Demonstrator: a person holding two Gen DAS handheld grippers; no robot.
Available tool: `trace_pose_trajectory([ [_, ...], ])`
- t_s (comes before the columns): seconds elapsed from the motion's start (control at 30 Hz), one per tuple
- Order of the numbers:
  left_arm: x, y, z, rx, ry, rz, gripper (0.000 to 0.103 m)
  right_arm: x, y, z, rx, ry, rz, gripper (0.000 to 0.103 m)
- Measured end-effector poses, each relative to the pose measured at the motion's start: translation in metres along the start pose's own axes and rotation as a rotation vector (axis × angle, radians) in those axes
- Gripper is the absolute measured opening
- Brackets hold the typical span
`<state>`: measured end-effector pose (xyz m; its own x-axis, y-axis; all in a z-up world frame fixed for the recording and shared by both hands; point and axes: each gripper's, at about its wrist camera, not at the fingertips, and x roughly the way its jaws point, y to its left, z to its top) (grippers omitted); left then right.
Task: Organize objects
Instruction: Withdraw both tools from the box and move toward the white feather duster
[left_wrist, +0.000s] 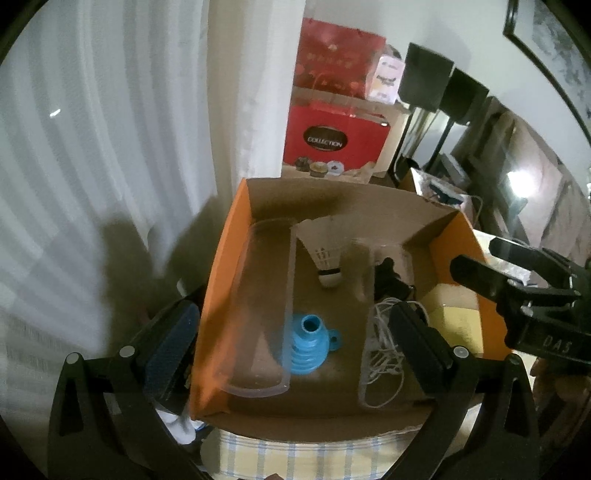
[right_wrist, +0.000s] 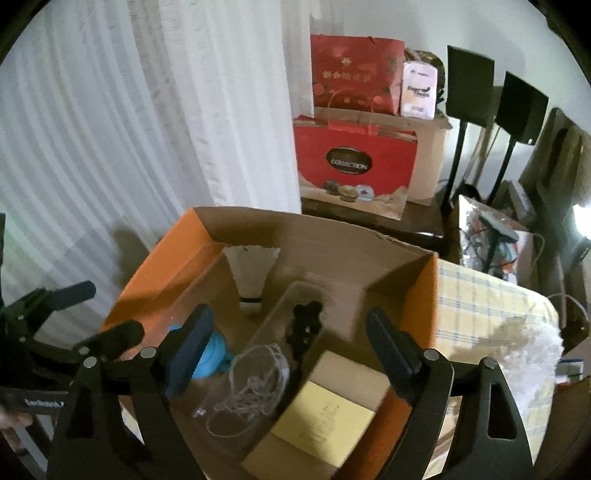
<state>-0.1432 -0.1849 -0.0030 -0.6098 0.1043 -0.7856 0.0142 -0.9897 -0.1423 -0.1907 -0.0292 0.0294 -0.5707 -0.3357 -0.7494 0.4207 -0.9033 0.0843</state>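
Note:
An orange cardboard box (left_wrist: 221, 258) (right_wrist: 166, 258) lies open below both grippers. Inside, from left to right, are an empty clear tray (left_wrist: 258, 295), a white shuttlecock (left_wrist: 327, 258) (right_wrist: 251, 273) and a blue collapsible funnel (left_wrist: 308, 339) (right_wrist: 214, 354). A second clear tray holds a white cord (left_wrist: 380, 343) (right_wrist: 251, 384) and a black object (left_wrist: 388, 277) (right_wrist: 304, 325). A yellow pad (left_wrist: 458, 317) (right_wrist: 325, 417) fills the right corner. My left gripper (left_wrist: 295, 339) (right_wrist: 114, 308) hovers open over the funnel, holding nothing. My right gripper (right_wrist: 291, 350) (left_wrist: 474, 254) is open above the cord tray, with nothing between its fingers.
The box rests on a yellow checked cloth (right_wrist: 480, 302). A white curtain (left_wrist: 110, 147) hangs to the left. Red gift bags (right_wrist: 354, 158) stand behind the box. Black stands (right_wrist: 469, 81) and clutter fill the back right. A white fluffy cloth (right_wrist: 532, 354) lies at the right.

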Motion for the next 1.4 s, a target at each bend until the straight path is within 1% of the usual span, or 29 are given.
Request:
trace_pose_trajectory([
  [0.33, -0.019, -0.025, -0.004, 0.032, -0.063, 0.006, 0.103, -0.024, -0.013, -0.012, 0.008, -0.023, -0.016, 0.089],
  [0.47, -0.023, -0.038, -0.006, 0.039, -0.081, 0.004, 0.103, -0.036, -0.023, -0.018, 0.018, -0.039, -0.038, 0.089],
  [0.77, -0.027, -0.074, -0.012, 0.07, -0.086, -0.017, 0.103, -0.061, -0.05, -0.033, 0.045, -0.058, -0.063, 0.09],
  [1.2, -0.023, -0.126, -0.02, 0.133, -0.076, -0.054, 0.103, -0.083, -0.101, -0.053, 0.111, -0.07, -0.108, 0.09],
  [1.4, -0.021, -0.146, -0.022, 0.148, -0.084, -0.061, 0.103, -0.092, -0.119, -0.06, 0.128, -0.079, -0.14, 0.09],
])
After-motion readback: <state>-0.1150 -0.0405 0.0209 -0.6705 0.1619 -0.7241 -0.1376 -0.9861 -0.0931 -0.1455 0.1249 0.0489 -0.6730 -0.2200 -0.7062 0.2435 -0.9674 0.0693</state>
